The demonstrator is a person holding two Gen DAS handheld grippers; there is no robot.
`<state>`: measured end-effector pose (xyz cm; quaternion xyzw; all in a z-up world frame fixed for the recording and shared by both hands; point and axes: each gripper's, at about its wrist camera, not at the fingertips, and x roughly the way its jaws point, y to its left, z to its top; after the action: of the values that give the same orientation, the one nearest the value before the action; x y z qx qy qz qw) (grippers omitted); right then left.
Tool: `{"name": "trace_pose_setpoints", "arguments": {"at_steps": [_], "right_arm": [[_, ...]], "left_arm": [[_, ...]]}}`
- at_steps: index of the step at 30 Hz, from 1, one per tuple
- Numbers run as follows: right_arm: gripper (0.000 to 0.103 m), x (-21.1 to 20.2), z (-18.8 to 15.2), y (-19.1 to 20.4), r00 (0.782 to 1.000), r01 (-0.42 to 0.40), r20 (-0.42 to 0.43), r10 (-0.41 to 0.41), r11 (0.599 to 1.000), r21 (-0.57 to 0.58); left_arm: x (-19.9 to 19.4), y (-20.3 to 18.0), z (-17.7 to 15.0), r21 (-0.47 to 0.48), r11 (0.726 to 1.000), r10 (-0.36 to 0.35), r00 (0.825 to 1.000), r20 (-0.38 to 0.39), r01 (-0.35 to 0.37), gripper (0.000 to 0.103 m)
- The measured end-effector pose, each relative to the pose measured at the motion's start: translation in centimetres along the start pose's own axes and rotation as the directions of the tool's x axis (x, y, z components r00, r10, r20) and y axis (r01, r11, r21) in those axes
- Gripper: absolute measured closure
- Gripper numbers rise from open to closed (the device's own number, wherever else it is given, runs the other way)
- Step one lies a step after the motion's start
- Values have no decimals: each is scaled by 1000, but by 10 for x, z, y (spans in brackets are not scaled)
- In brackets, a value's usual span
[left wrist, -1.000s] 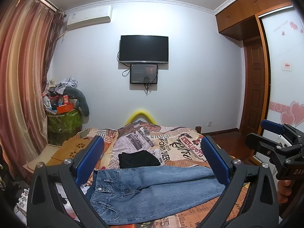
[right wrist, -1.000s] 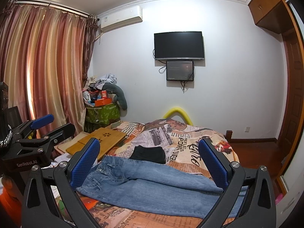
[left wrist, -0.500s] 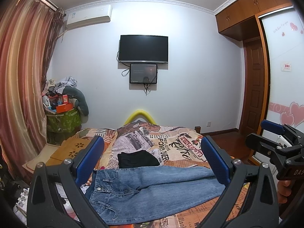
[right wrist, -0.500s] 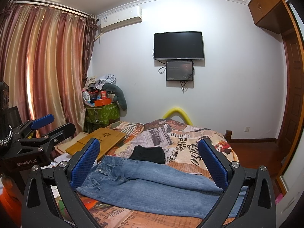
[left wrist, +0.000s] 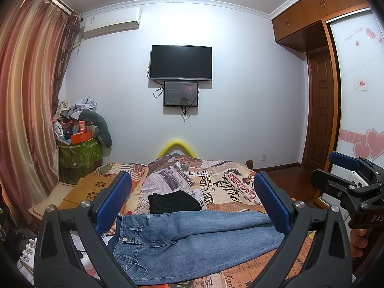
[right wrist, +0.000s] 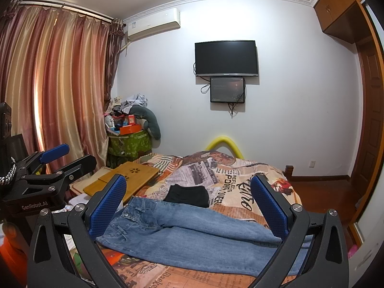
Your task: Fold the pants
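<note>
Newsprint bedspread (left wrist: 216,187) reads "REFLECTS POWER" behind the flat blue jeans (left wrist: 192,237). Both claws, left gripper (left wrist: 192,206) and right gripper (right wrist: 189,206), gape wide and empty; the left's body, seen from the right camera, says "GenRobot.AI".

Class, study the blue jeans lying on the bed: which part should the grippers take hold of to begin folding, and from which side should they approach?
Probably the two ends. The jeans lie flat across the bed, waistband left, legs running right. The open left gripper could pinch the waistband from the near edge, and the open right gripper the leg ends on the right, though the hems are hidden behind its finger.
</note>
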<state>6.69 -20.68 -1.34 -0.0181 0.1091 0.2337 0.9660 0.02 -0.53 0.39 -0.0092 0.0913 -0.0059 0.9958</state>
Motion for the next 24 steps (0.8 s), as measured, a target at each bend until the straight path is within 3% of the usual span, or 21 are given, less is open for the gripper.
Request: {"name": "trace_pose_setpoints", "arguments": {"at_steps": [16, 24], "right_arm": [[0, 0, 0, -1, 1000, 4, -4, -4, 1000, 0], [0, 15, 0, -5, 999, 14, -36, -14, 1000, 7]], "left_arm": [[0, 1, -1, 0, 1000, 3, 1000, 0, -3, 0], [20, 6, -2, -5, 1000, 4, 999, -39, -4, 0]]}}
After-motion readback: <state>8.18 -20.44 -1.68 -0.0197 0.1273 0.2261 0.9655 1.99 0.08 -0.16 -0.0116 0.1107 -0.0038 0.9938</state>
